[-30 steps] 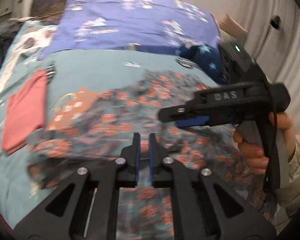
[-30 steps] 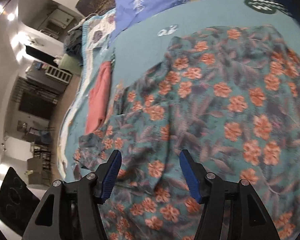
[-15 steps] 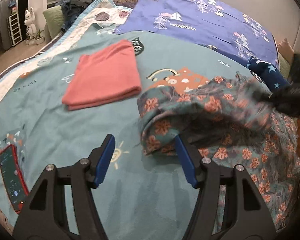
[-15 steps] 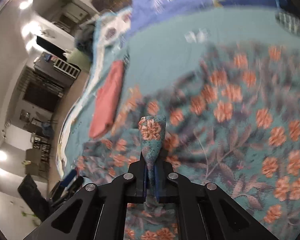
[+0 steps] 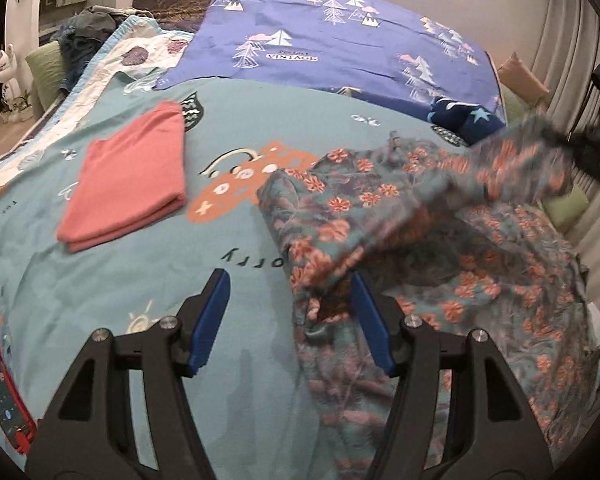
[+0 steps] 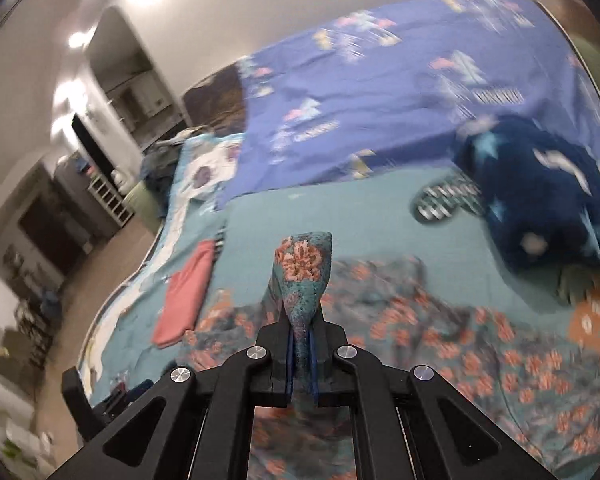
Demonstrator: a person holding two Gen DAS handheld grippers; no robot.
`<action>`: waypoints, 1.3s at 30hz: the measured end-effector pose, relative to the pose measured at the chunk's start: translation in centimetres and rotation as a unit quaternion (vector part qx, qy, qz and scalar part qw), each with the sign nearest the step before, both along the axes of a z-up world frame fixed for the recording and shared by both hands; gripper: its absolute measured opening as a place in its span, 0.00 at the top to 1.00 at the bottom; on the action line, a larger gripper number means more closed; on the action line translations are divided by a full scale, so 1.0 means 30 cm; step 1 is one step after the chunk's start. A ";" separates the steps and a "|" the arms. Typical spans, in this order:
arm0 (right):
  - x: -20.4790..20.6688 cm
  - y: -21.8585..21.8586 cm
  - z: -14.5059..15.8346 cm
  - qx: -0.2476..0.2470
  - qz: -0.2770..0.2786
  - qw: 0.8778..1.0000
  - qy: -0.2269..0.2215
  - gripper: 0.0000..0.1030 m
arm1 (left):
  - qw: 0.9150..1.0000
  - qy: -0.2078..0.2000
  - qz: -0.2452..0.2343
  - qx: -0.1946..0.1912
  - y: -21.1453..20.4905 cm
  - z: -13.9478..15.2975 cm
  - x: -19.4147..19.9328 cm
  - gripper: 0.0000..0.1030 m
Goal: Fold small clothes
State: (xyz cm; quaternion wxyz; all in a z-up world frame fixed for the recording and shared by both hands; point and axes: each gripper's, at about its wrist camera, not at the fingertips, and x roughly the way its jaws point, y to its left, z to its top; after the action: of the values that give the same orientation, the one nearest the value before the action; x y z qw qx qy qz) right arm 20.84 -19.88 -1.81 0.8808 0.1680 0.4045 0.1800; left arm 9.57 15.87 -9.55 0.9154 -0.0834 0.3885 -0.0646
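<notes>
right gripper pinches a small tuck of the floral cloth; it could slip free. left gripper gapes, holding nothing.

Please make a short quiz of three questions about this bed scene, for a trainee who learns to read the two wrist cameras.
1. True or false: the right tongs are shut on the floral garment.
2. What lies folded on the teal bedspread, left of the floral garment?
A. the pink cloth
B. a white towel
C. a yellow sock
3. Fill in: the left tongs stand ____, with a hem of the floral garment between the fingers.

Key: 1 true; 2 A; 3 open.
</notes>
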 end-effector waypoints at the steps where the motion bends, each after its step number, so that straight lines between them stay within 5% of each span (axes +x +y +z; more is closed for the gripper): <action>1: -0.002 -0.028 -0.021 0.003 -0.006 1.000 0.011 0.95 | 1.000 0.003 0.001 -0.001 -0.002 0.000 0.006 0.38; 6: -0.010 -0.152 -0.118 0.003 -0.036 0.998 0.045 0.95 | 1.000 -0.003 -0.016 0.013 -0.039 0.007 0.013 0.43; 10: -0.002 -0.226 -0.164 0.007 -0.059 0.996 0.064 0.91 | 0.998 0.007 -0.013 0.053 -0.057 -0.013 0.019 0.65; 15: -0.034 -0.302 -0.212 -0.031 -0.122 0.988 0.089 0.80 | 0.999 0.022 -0.003 0.039 -0.018 -0.031 -0.001 0.65; 23: -0.136 -0.224 -0.207 -0.049 -0.037 0.994 0.085 0.80 | 0.999 -0.001 -0.011 0.036 -0.017 0.019 -0.011 0.65; 27: -0.153 -0.116 -0.246 -0.072 0.021 0.993 0.095 0.74 | 0.998 0.047 -0.038 0.009 -0.033 -0.066 0.020 0.61; 29: -0.149 -0.099 -0.293 -0.114 0.008 0.987 0.112 0.75 | 0.998 0.057 -0.041 -0.003 -0.024 -0.103 0.013 0.86; 30: -0.151 -0.109 -0.317 -0.126 -0.007 0.985 0.120 0.75 | 0.998 0.056 -0.038 -0.011 -0.010 -0.097 0.001 0.89; 36: -0.216 -0.186 -0.279 -0.136 -0.040 0.985 0.096 0.75 | 0.997 0.046 -0.023 0.054 0.000 -0.036 -0.082 0.94; 39: -0.239 -0.217 -0.258 -0.141 -0.055 0.984 0.094 0.74 | 0.998 0.041 -0.024 0.039 0.026 -0.005 -0.098 0.93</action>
State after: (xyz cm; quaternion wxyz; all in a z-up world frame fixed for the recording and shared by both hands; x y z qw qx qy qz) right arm 13.67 -26.38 -9.55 0.8623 0.0801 0.4969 0.0560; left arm 6.63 16.65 -9.70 0.8994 -0.0411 0.4299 -0.0676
